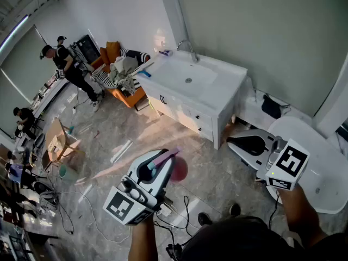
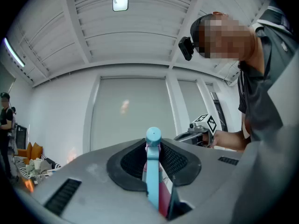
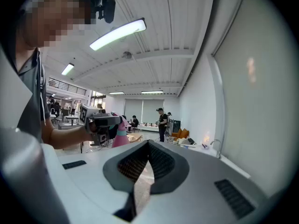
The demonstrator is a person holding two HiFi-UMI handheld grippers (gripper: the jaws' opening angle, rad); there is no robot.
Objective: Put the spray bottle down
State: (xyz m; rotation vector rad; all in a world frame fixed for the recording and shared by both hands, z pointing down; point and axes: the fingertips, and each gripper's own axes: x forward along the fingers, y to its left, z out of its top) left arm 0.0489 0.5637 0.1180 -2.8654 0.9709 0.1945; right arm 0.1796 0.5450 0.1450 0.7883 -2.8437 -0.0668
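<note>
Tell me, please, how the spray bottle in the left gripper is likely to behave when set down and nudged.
The spray bottle looks like rigid plastic, so it should feel stiff in the left gripper, shut on it. Its pink body flares toward the base, so it likely stands steadily, though a push near the blue trigger head might tip it.

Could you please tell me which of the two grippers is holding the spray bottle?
The left gripper: its jaws are clamped on the pink spray bottle, while the right gripper has nothing between its jaws.
</note>
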